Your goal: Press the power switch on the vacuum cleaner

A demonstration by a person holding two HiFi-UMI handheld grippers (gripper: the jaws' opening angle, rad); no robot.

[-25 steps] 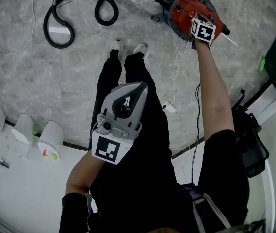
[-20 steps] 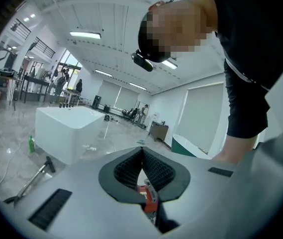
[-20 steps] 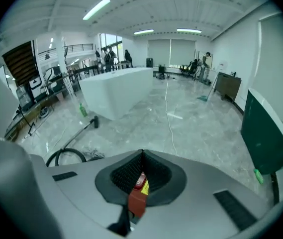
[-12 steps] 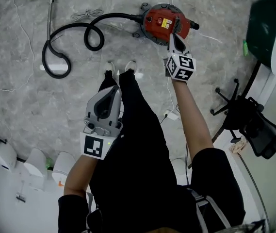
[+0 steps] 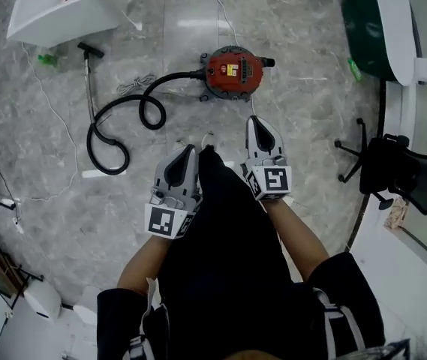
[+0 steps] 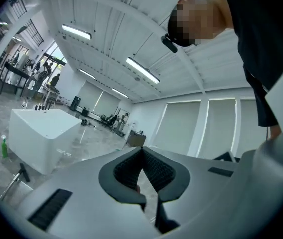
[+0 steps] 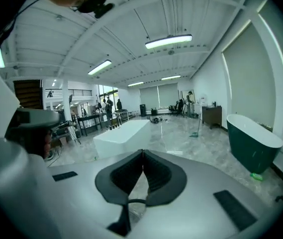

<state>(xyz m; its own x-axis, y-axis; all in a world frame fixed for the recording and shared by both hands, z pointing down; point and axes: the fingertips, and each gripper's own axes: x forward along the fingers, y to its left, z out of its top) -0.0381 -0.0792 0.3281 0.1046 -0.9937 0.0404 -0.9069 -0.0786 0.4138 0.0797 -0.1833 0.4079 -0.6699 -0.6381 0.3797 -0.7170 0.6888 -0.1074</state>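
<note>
While the vacuum (image 5: 232, 72) sits on the marble floor (image 5: 303, 96) ahead of the person's feet, both tongs are held up close to the body and well apart from it. Its red top faces up with a yellow label on it, but the switch is too small to pick out. Its black hose (image 5: 123, 126) curls off to the left across the floor.

The left tongs (image 5: 188, 151) have their jaws brought fully together with nothing between them, and the right tongs (image 5: 254, 123) are the same – pads meeting, empty. Both gripper views look out level across the room, not down at the floor, so this reads as a resting carry and not a reach. Closed jaws would suit the job, I judge: one blunt tip to push with, nothing to grasp. The right tongs lie nearer the vacuum's line and seem the likelier to do the pressing.

A green tub (image 5: 374, 21) stands at the far right – its inside does not show from here. By the far left corner is a white block (image 5: 55, 6), its top almost bare.
</note>
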